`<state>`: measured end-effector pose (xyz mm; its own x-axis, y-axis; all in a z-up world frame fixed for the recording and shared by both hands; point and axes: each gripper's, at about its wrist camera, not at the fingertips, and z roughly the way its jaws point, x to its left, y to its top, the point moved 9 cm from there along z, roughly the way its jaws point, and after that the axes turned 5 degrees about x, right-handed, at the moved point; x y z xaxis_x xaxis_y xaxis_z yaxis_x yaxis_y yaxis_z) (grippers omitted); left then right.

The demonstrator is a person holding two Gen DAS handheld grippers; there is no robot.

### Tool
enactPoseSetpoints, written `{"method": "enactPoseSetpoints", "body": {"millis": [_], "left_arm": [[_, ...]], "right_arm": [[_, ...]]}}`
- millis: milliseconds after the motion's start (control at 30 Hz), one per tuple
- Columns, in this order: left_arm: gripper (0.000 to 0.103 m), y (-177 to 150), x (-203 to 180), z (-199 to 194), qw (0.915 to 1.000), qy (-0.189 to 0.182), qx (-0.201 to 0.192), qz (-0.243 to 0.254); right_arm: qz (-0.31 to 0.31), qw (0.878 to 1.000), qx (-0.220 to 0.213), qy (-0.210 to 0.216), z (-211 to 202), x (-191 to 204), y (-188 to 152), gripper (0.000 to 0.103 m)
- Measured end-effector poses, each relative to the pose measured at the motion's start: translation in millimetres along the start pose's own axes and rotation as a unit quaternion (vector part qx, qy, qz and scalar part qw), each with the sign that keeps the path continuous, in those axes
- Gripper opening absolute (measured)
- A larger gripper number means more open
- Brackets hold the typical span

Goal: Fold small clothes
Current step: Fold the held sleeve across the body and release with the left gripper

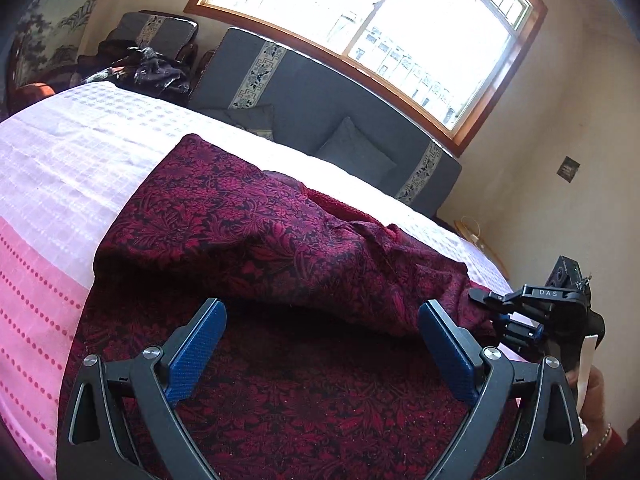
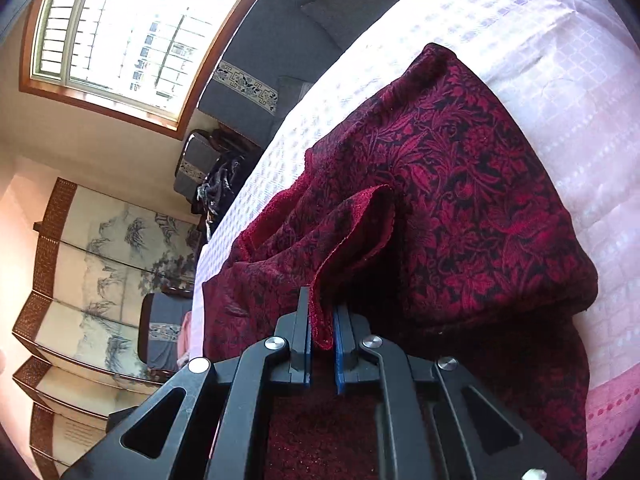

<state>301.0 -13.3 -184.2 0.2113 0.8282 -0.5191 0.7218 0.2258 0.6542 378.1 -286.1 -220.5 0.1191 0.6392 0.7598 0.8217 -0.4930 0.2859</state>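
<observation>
A dark red garment with a black floral pattern (image 1: 256, 232) lies partly folded on a bed covered by a white and pink spread (image 1: 60, 168). My left gripper (image 1: 322, 312) hovers just above the near part of the cloth, open wide, with nothing between its blue pads (image 1: 196, 344). In the right wrist view the same garment (image 2: 460, 184) fills the middle, and my right gripper (image 2: 322, 320) is shut on a raised edge of the cloth. That right gripper (image 1: 480, 298) also shows at the right of the left wrist view, pinching the garment's corner.
A grey sofa with cushions (image 1: 320, 96) stands past the bed under a large bright window (image 1: 372, 24). Dark clothes (image 1: 152, 68) are heaped on a chair at the back left. A painted folding screen (image 2: 92, 264) stands along the wall. A person's hand and red sleeve (image 1: 600, 428) show at the right.
</observation>
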Motion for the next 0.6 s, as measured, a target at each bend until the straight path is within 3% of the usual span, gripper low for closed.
{"method": "enactPoseSetpoints", "body": {"millis": [200, 333, 600], "left_arm": [[0.096, -3.8, 9.3, 2.3, 0.9996, -0.001, 0.008, -0.027], [0.096, -5.7, 15.7, 4.1, 0.9989, 0.0, 0.013, -0.045], [0.096, -6.3, 22.5, 7.7, 0.9977, 0.003, 0.02, -0.065]], "right_arm": [[-0.115, 0.99, -0.062, -0.053, -26.7, 32.0, 31.5, 0.009], [-0.111, 0.988, -0.065, -0.082, -24.7, 11.9, 43.9, 0.009], [-0.071, 0.992, -0.057, -0.084, -16.5, -37.7, 35.3, 0.009]]}}
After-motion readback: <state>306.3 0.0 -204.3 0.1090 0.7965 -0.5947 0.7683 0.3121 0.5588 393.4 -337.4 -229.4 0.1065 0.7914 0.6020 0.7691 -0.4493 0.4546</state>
